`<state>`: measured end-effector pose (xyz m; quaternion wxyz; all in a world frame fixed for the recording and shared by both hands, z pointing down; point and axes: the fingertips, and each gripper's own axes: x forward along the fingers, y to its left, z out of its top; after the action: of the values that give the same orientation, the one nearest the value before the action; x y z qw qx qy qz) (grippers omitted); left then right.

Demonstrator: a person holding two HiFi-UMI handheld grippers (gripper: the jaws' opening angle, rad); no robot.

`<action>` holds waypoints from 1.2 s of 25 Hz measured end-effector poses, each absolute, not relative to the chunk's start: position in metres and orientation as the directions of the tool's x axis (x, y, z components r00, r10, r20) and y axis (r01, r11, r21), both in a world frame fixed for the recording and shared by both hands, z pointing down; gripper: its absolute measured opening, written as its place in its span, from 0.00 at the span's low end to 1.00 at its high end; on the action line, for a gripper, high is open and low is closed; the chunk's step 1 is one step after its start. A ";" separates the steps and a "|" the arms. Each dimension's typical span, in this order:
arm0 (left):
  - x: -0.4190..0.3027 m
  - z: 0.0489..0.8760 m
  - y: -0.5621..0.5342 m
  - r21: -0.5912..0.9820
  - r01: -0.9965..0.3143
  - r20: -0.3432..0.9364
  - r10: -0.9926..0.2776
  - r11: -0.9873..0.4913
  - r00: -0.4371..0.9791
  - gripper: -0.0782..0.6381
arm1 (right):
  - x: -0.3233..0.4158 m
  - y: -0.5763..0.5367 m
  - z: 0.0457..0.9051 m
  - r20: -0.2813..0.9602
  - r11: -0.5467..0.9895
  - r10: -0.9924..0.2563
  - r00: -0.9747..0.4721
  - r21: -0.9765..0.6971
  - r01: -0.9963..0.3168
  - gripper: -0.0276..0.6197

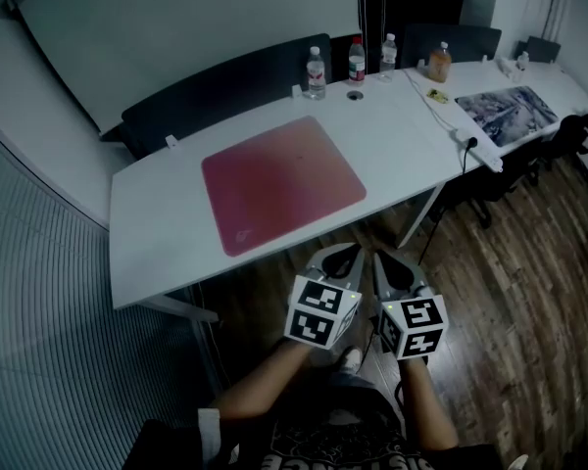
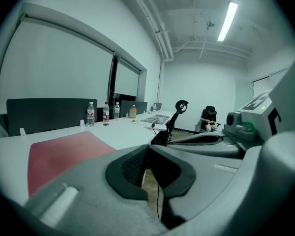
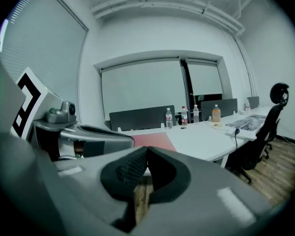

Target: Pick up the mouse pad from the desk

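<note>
- Red mouse pad [image 1: 282, 184] lies flat on the desk [image 1: 402, 140], near its front edge.
- Looks thin, floppy, light; I'd pinch the near corner.
- Left gripper [image 1: 344, 257] and right gripper [image 1: 386, 261]: jaws together, empty, short of the desk.

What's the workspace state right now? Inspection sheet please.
Surface: white desk, level.
Job's things: red mouse pad flat on the desk, untouched.
Clutter: three water bottles, an orange bottle and a printed mat toward the far side.
Tongs: left tongs and right tongs both shut, empty, over the floor short of the desk.
Cables: dark cable hanging off the desk's edge.
Surroundings: wood floor, black chair, dark divider panels.
</note>
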<state>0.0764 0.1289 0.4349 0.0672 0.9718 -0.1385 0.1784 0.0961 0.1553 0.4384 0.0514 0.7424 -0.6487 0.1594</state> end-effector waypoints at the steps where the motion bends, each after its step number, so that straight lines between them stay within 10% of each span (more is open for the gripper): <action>1: 0.083 0.436 0.127 0.080 -0.298 0.372 -0.248 -0.951 0.895 0.12 | 0.103 0.153 0.439 0.304 -0.148 -0.947 0.101 -0.135 -0.980 0.05; 30: 0.134 0.450 0.080 0.066 -0.456 0.408 -0.393 -0.887 0.824 0.12 | 0.153 0.101 0.445 0.273 0.054 -0.956 -0.108 -0.196 -0.979 0.05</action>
<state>0.1343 0.0801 0.4503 0.0807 0.9516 -0.2231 0.1956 0.1529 0.1005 0.4449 0.0347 0.6671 -0.7252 0.1669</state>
